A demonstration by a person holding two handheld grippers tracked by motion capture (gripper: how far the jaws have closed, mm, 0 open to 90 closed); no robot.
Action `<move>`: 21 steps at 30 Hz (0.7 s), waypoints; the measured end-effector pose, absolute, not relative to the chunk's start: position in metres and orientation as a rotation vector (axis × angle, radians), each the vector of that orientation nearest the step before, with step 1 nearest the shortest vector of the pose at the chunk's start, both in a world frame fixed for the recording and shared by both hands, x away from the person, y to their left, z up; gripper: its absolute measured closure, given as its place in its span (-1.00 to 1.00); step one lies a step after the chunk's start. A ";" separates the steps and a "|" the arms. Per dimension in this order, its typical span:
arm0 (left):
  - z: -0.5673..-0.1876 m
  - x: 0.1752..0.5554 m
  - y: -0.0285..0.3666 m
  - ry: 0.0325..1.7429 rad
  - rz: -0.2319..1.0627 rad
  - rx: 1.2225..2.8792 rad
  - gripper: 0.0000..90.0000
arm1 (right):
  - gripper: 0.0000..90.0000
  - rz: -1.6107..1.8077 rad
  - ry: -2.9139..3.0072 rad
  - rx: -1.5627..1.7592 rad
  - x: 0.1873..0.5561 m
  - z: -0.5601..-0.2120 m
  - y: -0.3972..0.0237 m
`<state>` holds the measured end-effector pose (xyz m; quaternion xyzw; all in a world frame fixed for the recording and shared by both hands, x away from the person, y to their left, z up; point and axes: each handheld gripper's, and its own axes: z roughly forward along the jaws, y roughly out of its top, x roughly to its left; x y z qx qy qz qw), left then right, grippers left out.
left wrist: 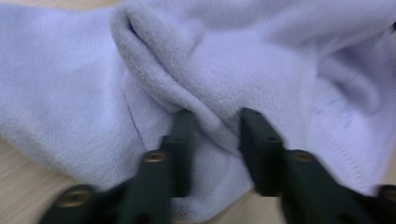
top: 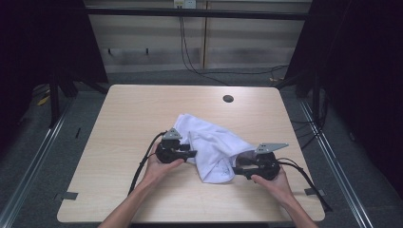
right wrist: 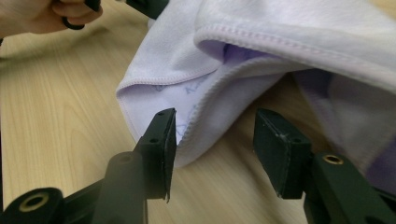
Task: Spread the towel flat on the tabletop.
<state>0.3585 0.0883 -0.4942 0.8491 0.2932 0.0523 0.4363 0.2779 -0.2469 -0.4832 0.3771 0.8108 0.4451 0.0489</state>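
A crumpled white cloth lies in the middle of the wooden table. My left gripper is at the cloth's left side. In the left gripper view a raised fold of the cloth runs between the jaws of the left gripper, which stand partly apart with blur around them. My right gripper is at the cloth's near right corner. It is open, and the hemmed corner of the cloth hangs just ahead of and between its jaws.
A round cable hole sits near the table's far edge. The person's other hand shows at the top left of the right gripper view. Bare table stretches on both sides of the cloth. Cables lie on the floor behind the table.
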 end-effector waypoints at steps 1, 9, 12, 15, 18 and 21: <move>-0.494 0.358 0.088 0.729 0.130 2.112 0.70 | 0.10 1.356 2.471 1.149 0.278 -0.483 -0.247; -0.497 0.339 0.104 0.677 0.087 2.199 0.96 | 0.02 1.372 2.418 1.178 0.275 -0.481 -0.255; -0.495 0.324 0.113 0.653 0.076 2.213 0.96 | -0.01 1.375 2.399 1.185 0.276 -0.478 -0.258; -0.490 0.305 0.126 0.646 0.033 2.205 0.97 | -0.02 1.375 2.384 1.190 0.273 -0.476 -0.260; -0.486 0.283 0.143 0.631 -0.019 2.189 0.97 | -0.06 1.361 2.405 1.184 0.268 -0.477 -0.259; -0.486 0.262 0.158 0.616 -0.063 2.199 0.96 | -0.09 1.346 2.427 1.174 0.261 -0.478 -0.258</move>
